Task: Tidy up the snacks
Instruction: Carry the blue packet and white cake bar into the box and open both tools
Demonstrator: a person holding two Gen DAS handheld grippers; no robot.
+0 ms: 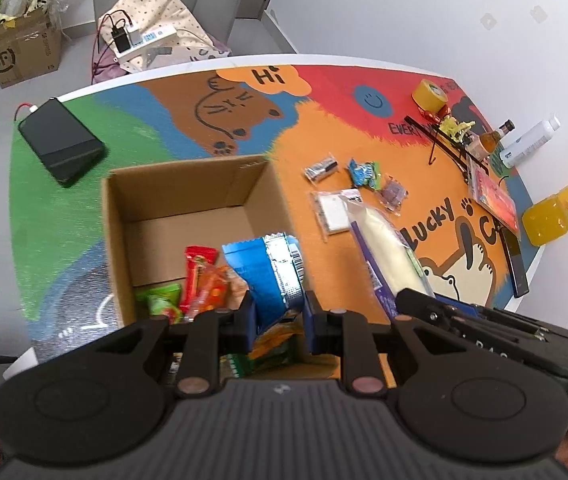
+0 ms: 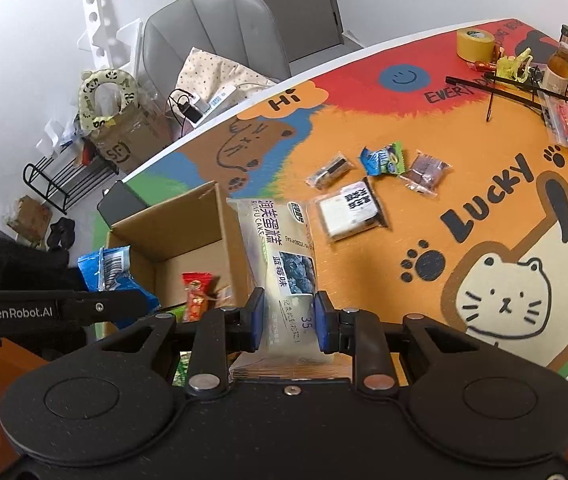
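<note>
An open cardboard box (image 1: 188, 196) (image 2: 172, 220) stands on the colourful table, with a red snack (image 1: 200, 268) (image 2: 196, 292) and green packs (image 1: 160, 300) lying in its near corner. My left gripper (image 1: 278, 316) is shut on a blue snack packet (image 1: 272, 268) (image 2: 108, 272), held over the box's near right part. My right gripper (image 2: 289, 320) is shut on a pale cake pack with blueberry print (image 2: 280, 248) (image 1: 383, 248), held just right of the box. Several small snacks lie on the orange area: a white pack (image 2: 351, 208), a dark one (image 2: 329, 170), a blue-green one (image 2: 383, 158), a purple one (image 2: 425, 172).
A black power bank (image 1: 62, 140) lies left of the box. At the table's far right are a tape roll (image 1: 429, 94) (image 2: 475, 42), bottles (image 1: 529, 140), a yellow pack (image 1: 559, 210), a phone (image 1: 515, 260) and black sticks (image 2: 511, 84). A chair (image 2: 220, 28) stands behind the table.
</note>
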